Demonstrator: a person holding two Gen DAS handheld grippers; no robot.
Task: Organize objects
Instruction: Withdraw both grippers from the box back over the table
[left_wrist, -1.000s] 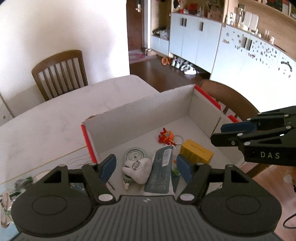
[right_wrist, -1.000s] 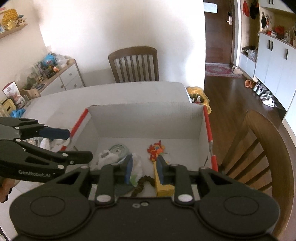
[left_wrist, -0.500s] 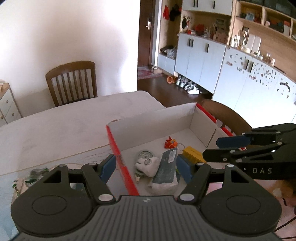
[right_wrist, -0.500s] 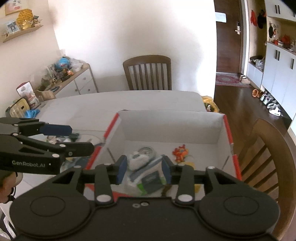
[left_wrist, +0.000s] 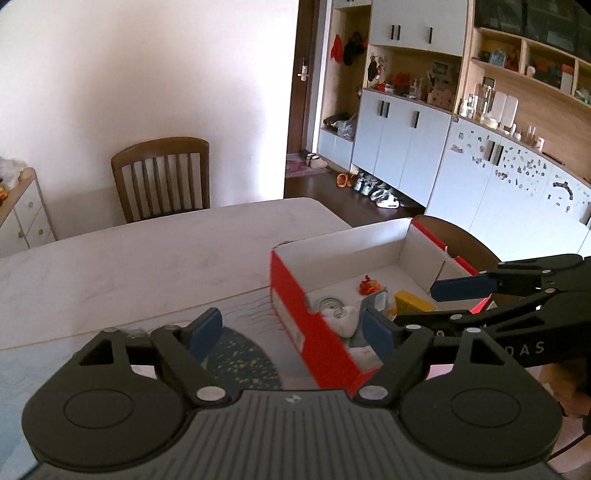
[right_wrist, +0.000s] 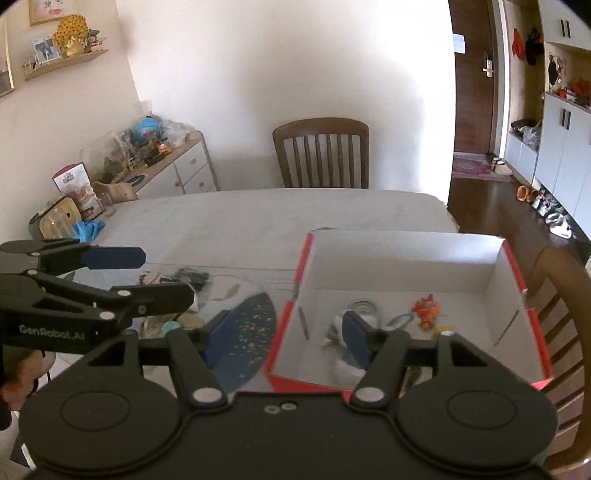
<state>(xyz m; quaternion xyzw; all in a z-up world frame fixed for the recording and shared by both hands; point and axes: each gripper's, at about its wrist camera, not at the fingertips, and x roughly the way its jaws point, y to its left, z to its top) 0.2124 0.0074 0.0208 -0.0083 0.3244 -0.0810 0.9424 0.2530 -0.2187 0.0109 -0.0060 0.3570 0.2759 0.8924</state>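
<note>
Both hand-held grippers hover above the table (right_wrist: 258, 218), empty. The left hand-held gripper (left_wrist: 291, 332) has its jaws spread and opening; the right hand-held gripper (right_wrist: 284, 336) likewise. The red box (right_wrist: 406, 254) stands at the table's right, holding a tin (left_wrist: 330, 304), an orange toy (right_wrist: 424, 310) and a yellow block (left_wrist: 412, 301).

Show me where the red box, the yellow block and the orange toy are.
red box (left_wrist: 317, 343), left wrist view, its red outer side wall.
yellow block (left_wrist: 412, 301), left wrist view, its top face.
orange toy (right_wrist: 426, 310), right wrist view, its middle.
</note>
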